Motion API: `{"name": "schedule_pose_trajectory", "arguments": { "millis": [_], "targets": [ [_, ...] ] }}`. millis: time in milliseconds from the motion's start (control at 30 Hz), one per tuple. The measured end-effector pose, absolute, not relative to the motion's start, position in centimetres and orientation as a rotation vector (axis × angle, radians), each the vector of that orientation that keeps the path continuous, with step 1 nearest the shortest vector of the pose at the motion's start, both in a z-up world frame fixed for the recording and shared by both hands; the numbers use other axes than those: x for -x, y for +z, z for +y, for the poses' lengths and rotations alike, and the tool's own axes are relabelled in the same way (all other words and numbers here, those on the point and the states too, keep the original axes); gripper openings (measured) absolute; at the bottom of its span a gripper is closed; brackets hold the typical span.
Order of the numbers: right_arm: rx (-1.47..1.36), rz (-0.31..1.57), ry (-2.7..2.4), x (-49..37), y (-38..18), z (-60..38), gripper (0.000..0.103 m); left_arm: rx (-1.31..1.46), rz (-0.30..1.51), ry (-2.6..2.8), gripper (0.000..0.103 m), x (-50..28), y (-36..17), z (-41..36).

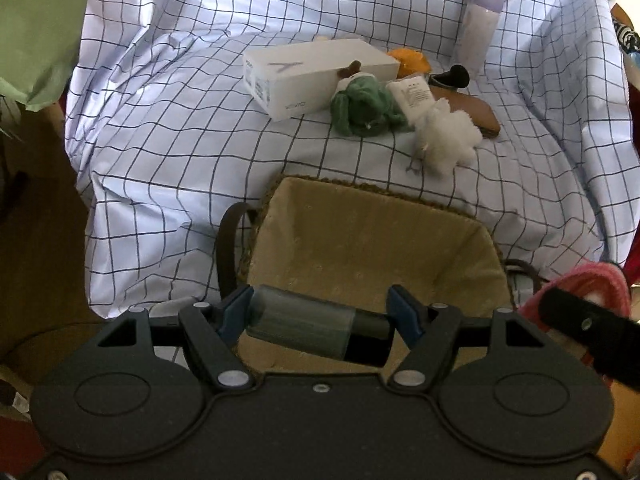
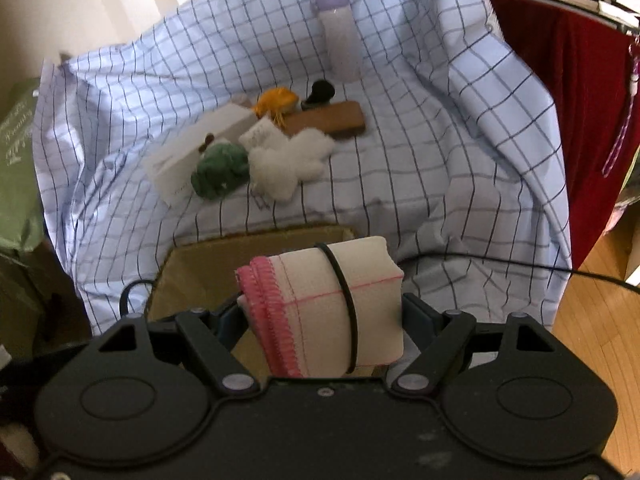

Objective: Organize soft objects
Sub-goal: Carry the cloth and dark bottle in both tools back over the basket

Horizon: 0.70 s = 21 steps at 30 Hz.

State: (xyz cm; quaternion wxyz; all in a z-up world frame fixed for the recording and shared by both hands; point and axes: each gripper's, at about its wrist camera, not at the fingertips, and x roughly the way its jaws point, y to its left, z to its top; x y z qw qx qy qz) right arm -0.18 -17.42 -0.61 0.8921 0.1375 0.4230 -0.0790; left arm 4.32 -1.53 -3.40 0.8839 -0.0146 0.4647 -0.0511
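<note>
Left hand-held gripper [image 1: 320, 314] clamped across a grey-green translucent cylinder [image 1: 308, 326], above the tan fabric-lined woven basket [image 1: 372, 236]. Right hand-held gripper [image 2: 324, 316] closed on a folded cream cloth with pink stitched edge and black band [image 2: 328, 308], over the same basket on the blue-checked sheet [image 2: 400, 168].

basket [image 1: 360, 220] nearest on the cloth [image 1: 160, 152], toys [image 1: 364, 108] behind it, box [image 1: 312, 76] left, bottle [image 1: 478, 28] farthest
</note>
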Motion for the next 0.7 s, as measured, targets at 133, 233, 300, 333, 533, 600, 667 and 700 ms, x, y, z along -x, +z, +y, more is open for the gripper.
{"name": "schedule_pose_trajectory", "arguments": {
  "millis": [133,233,300,333,533,600,667,700],
  "targets": [
    [-0.281,0.915,-0.143,0.14,-1.43,-16.74,0.080,0.027,0.967,-0.102,0.068,-3.97,-3.54,-1.44],
    [-0.287,0.916,-0.152,0.13,-1.44,-16.85,0.080,0.018,0.956,-0.091,0.068,-3.83,-3.50,-1.41],
    [-0.289,0.912,-0.156,0.21,-1.39,-16.89,0.080,0.016,0.949,-0.084,0.068,-3.74,-3.43,-1.34],
    [-0.289,0.912,-0.157,0.23,-1.31,-16.93,0.080,0.015,0.948,-0.081,0.068,-3.76,-3.40,-1.33],
    [-0.292,0.915,-0.160,0.16,-1.31,-16.91,0.080,-0.012,0.932,-0.074,0.068,-3.55,-3.32,-1.45],
    [-0.289,0.915,-0.160,0.15,-1.31,-16.88,0.080,-0.012,0.933,-0.073,0.068,-3.56,-3.33,-1.45],
    [-0.286,0.913,-0.159,0.15,-1.33,-16.87,0.080,-0.013,0.933,-0.070,0.069,-3.56,-3.33,-1.44],
    [-0.286,0.913,-0.159,0.14,-1.34,-16.86,0.080,-0.014,0.931,-0.069,0.069,-3.54,-3.30,-1.45]
  ]
}}
